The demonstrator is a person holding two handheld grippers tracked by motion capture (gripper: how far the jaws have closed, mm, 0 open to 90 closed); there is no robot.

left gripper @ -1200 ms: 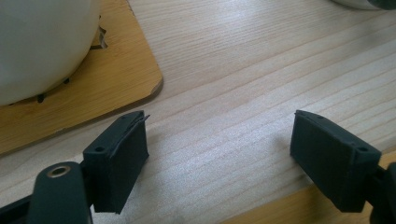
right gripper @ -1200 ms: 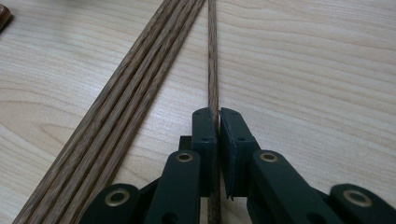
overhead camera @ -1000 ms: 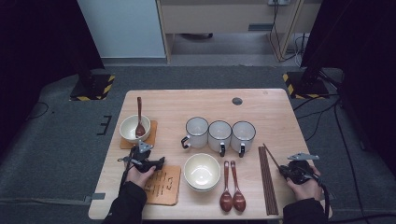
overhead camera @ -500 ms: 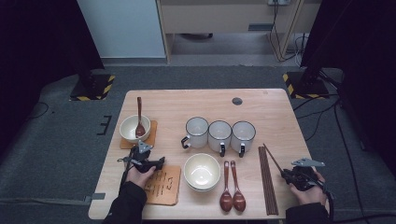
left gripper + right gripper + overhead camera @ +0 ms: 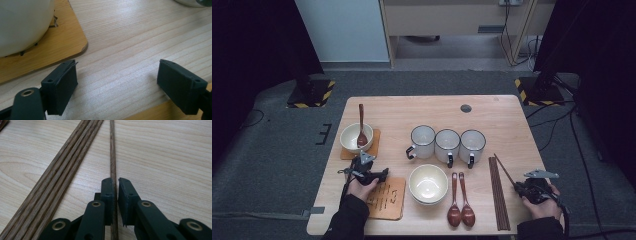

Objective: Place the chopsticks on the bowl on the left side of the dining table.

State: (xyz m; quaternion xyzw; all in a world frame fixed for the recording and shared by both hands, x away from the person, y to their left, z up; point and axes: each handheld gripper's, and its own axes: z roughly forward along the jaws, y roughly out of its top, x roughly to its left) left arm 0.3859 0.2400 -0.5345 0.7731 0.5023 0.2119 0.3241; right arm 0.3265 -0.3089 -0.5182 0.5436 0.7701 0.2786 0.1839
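My right gripper [image 5: 115, 185] is shut on a single dark wooden chopstick [image 5: 112, 157], and its jaws have just been closing a little tighter on it. That chopstick [image 5: 505, 170] lies slanted away from the bundle of chopsticks [image 5: 498, 196] at the table's right, with my right gripper [image 5: 523, 188] at its near end. My left gripper [image 5: 117, 77] stands open over bare wood with nothing between its jaws. In the high view my left gripper [image 5: 363, 169] sits between two wooden coasters. A white bowl [image 5: 356, 137] with a brown spoon [image 5: 361, 126] rests on the far coaster [image 5: 374, 136].
Three white mugs [image 5: 447, 145] stand in a row at mid-table. A larger white bowl [image 5: 428, 183] and two brown spoons [image 5: 460, 201] lie near the front edge. The near coaster [image 5: 387, 199] is beside my left hand. A dark round mark [image 5: 466, 108] is farther back.
My right hand has drifted slightly toward the near edge with the chopstick in its jaws. The left hand has stayed put.
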